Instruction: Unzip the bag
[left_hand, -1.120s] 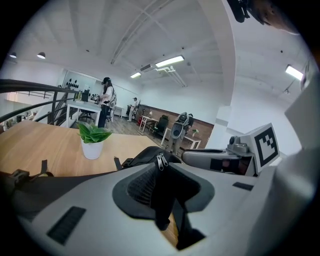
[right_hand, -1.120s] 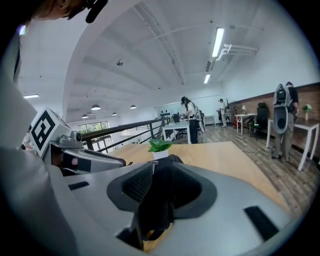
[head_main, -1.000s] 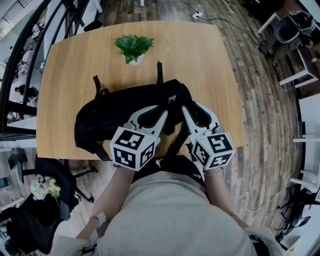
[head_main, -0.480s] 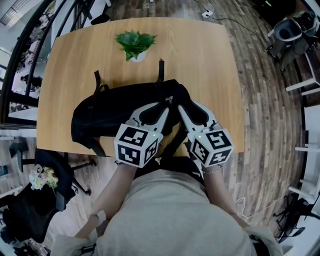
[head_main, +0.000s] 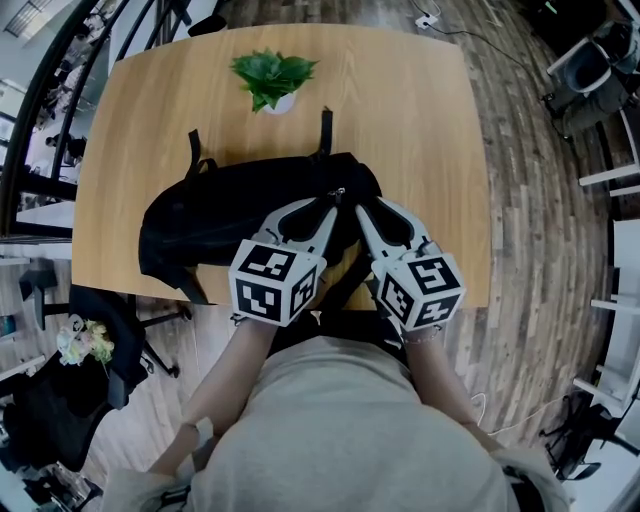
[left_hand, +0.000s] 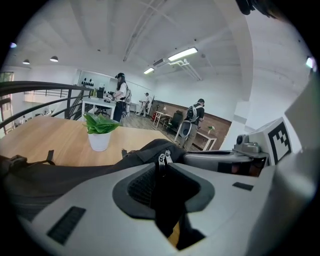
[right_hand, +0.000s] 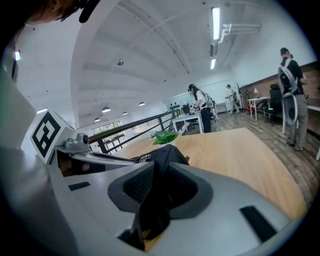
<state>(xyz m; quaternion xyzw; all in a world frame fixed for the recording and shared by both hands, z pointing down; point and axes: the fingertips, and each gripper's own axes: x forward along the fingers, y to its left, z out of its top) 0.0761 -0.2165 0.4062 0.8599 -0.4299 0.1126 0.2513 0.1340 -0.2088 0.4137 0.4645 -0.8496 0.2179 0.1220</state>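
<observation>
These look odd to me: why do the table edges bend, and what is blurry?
Head view: the wide lens bows the table edges; all fairly sharp. Left gripper view: left claw close up looks soft, plant crisp. Right gripper view: black corners, glaring ceiling lamps.

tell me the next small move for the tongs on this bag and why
Probably let the right tongs finish closing on the bag fabric, then draw the left tongs, shut on the zipper pull, away along the zip. The metal pull sits between the left tips and black fabric fills the right ones, so one side can brace while the other slides.
</observation>
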